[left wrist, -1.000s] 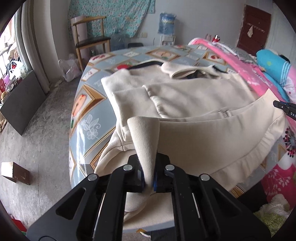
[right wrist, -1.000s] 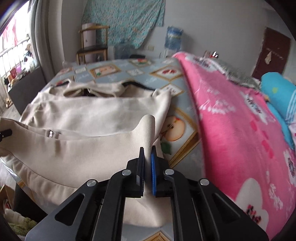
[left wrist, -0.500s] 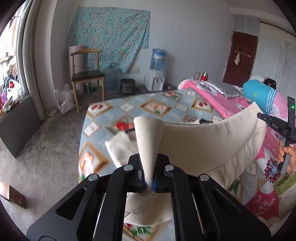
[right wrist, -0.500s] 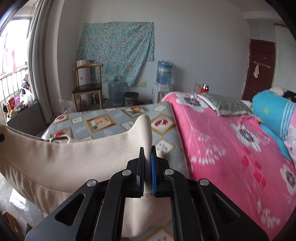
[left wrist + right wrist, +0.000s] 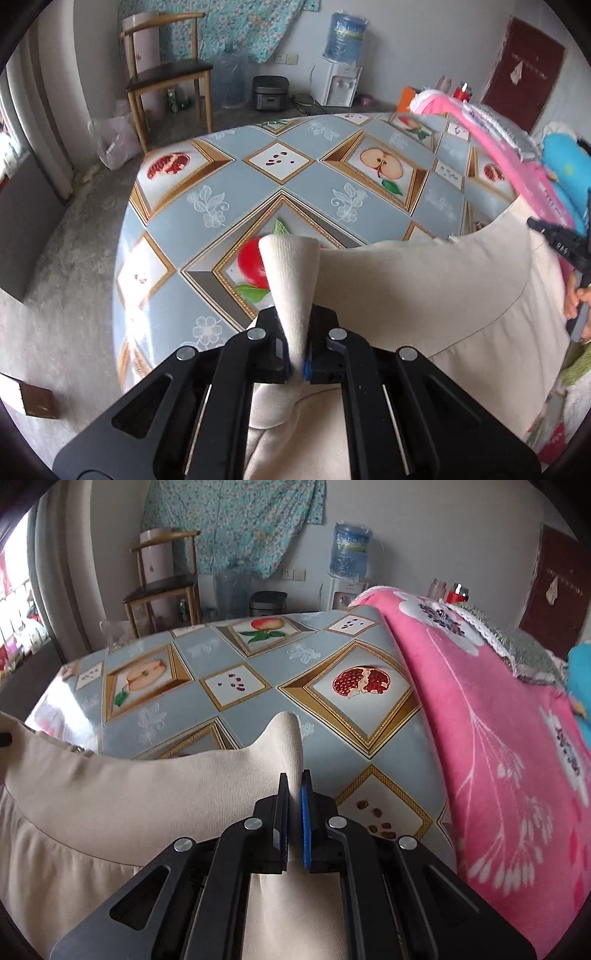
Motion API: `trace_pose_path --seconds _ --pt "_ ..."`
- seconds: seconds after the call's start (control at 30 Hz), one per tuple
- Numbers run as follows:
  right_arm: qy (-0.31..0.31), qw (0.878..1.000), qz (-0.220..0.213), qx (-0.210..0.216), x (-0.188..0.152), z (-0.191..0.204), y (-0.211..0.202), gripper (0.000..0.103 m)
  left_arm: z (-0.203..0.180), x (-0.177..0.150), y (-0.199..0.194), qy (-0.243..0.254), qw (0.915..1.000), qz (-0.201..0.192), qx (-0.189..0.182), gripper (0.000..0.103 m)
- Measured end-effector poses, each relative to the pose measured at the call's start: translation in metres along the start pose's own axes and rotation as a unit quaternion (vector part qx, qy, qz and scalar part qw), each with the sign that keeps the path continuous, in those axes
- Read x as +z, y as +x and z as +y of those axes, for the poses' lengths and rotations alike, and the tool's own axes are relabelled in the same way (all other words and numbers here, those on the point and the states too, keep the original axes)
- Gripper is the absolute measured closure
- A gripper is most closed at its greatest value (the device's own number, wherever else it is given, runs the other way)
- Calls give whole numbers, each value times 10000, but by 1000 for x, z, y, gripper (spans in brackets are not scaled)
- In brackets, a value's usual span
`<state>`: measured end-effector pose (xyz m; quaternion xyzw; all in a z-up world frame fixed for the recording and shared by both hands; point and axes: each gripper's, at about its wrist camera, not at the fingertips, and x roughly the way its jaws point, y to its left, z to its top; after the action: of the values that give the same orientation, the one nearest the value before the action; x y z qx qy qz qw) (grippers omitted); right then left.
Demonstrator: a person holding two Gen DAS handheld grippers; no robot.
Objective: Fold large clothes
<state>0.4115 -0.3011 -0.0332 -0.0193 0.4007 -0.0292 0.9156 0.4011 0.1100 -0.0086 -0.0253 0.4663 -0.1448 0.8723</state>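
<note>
Bed (image 5: 229,206) covered by a blue-grey cloth (image 5: 258,664) printed with fruit in gold diamonds. Pink floral blanket (image 5: 498,738) spread over the right part, overlapping the cloth's edge.

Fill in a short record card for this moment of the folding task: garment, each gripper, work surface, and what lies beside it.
garment: beige sweatshirt, ribbed hem stretched between the two grippers
left gripper: shut on one hem corner, which stands up as a rolled peak
right gripper: shut on the other hem corner
surface: fruit-print tablecloth, bare beyond the hem
beside it: pink floral blanket along its right edge
background: wooden chair, water dispenser
</note>
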Motion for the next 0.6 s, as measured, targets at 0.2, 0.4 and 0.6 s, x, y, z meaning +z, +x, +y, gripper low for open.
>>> trace_pose_path --seconds 0.2,0.4,0.6 --pt "-102 9991 -406 42 22 -2 -16 97 12 9 -17 -191 9993 -295 -138 98" --pt "-40 9985 535 77 8 3 43 93 21 -6 37 -313 9984 462 52 87" --pt "366 9993 -53 71 13 -23 -23 61 24 -2 -28 -203 9985 -125 501 76"
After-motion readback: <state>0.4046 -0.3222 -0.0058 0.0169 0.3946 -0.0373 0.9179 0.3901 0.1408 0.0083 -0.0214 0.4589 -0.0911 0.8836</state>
